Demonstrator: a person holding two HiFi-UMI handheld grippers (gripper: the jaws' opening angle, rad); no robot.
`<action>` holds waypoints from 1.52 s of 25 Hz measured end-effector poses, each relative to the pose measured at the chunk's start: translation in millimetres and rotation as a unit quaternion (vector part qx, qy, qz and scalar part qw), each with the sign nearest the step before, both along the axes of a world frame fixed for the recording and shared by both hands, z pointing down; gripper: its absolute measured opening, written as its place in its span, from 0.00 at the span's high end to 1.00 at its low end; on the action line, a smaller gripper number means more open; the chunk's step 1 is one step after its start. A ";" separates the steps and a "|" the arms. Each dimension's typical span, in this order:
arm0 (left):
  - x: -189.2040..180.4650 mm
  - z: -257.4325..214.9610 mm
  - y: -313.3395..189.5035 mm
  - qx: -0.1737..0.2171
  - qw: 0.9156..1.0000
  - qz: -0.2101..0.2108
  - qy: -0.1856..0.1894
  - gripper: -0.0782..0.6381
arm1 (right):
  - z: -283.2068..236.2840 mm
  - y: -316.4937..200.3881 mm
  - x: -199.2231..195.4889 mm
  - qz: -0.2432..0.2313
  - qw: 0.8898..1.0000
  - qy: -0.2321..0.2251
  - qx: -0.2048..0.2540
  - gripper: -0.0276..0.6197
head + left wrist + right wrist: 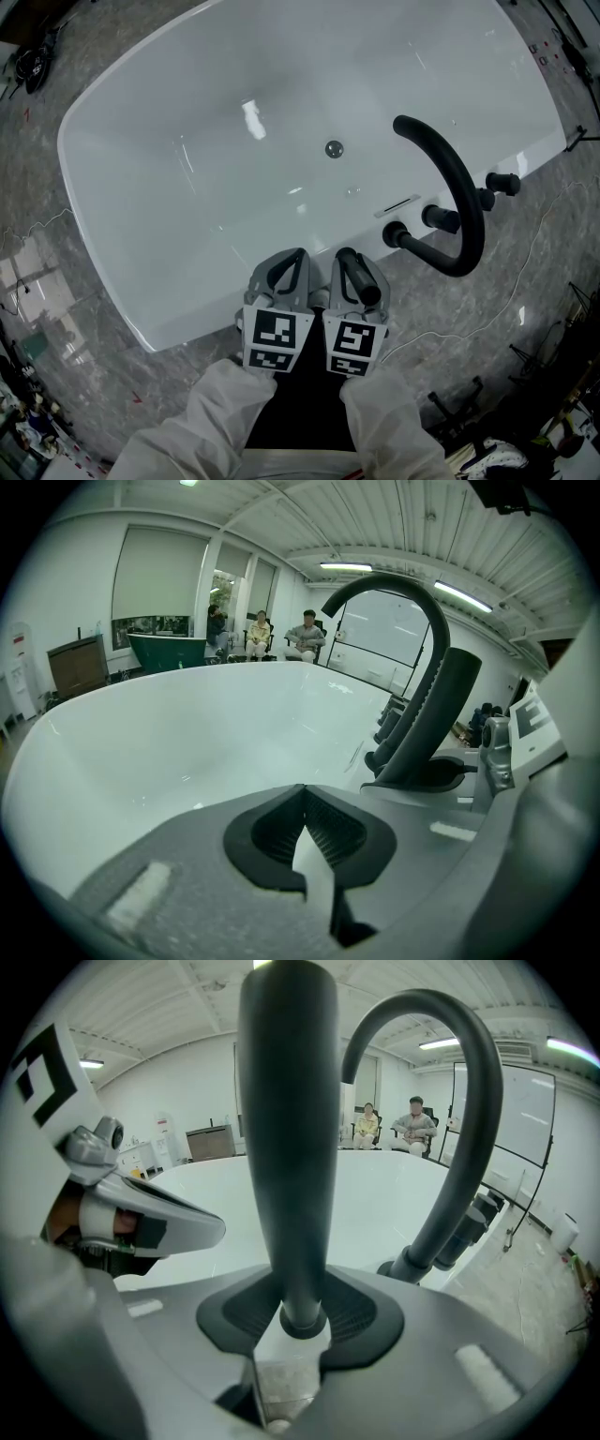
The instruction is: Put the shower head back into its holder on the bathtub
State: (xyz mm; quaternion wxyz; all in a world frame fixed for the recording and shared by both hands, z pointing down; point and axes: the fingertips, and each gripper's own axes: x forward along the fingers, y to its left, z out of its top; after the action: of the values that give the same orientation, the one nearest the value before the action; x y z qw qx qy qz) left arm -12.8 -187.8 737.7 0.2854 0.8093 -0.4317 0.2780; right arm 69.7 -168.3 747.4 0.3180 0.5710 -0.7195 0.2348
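R gripper (pixel 360 267) first: jaws clenched on the black shower head (pixel 364 283). The pads pinch its lower end, so in the right gripper view the wand stands upright btwn them, dead centre. L gripper (pixel 286 270) sits just beside it, jaws pressed together w/ nothing btwn. Both are at the near rim of the tub, marker cubes (pixel 274 339) side by side, white sleeves (pixel 220 408) behind.

Grey marbled floor (pixel 84 366) all round. On it is the bathtub (pixel 169 131) — white, glossy, taking up most of the head view. On its rim, to the R of the grippers, a black arched spout (pixel 474 202) curves up and over toward the basin; it's near the shower head but not touching. Next to the spout's base is a row of short black fittings (pixel 438 218) — can't tell which one is the holder. So the shower head is off the rim fittings, in the R gripper only. Small round drain (pixel 334 148) on the tub's far inner wall. Far back in the left gripper view, seated people (pixel 307 635), tiny.
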 end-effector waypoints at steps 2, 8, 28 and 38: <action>0.1 0.0 0.4 0.000 1.000 0.001 0.000 0.89 | -0.4 0.0 0.1 0.000 1.000 0.000 0.001 0.74; 2.9 3.5 2.1 -0.004 1.000 0.006 0.000 0.89 | 0.3 -0.4 0.4 0.005 1.000 -0.005 0.001 0.74; 5.0 -10.5 13.8 0.012 1.000 0.006 -0.008 0.89 | -14.6 13.5 4.4 0.013 0.999 -0.043 0.002 0.68; 7.5 -40.7 29.5 0.025 0.999 0.011 -0.022 0.89 | -45.1 39.4 14.8 0.017 0.998 -0.061 -0.006 0.69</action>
State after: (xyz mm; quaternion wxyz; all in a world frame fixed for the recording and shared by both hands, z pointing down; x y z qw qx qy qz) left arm -5.3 -158.3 697.0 0.2528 0.8148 -0.4352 0.2878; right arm 84.4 -128.9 702.3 0.2726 0.5660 -0.7264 0.2786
